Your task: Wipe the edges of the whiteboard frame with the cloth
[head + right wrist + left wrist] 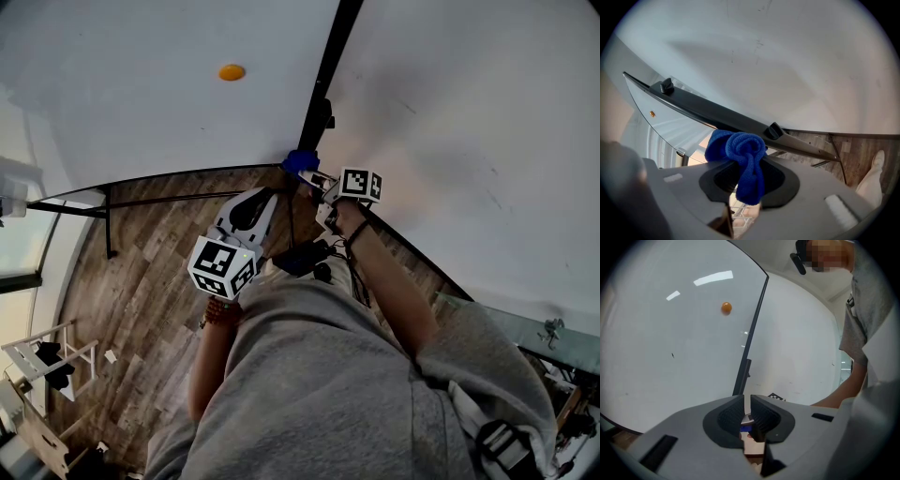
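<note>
The bunched-up blue cloth (pixel 740 159) is held tight in the right gripper (pixel 743 177). Its jaws are closed on the cloth, and a fat blue knot sticks out in front of them. In the head view, the cloth (pixel 300 161) is seen at the bottom end of the long black frame bar (pixel 328 75) of the big white whiteboard (pixel 131 94). This is where the bar meets the board's lower edge. In the right gripper view, the cloth is seen right up against that dark bar (pixel 708 112).

The left gripper (pixel 746 417) is held just beside the right gripper (pixel 314 178), a bit lower and away from the board. Its jaws are almost together, with only a thin gap, and nothing is held in them.

A small round orange magnet (pixel 232 72) is stuck higher up on the whiteboard. A brown wooden floor (pixel 141 281) is seen below.
</note>
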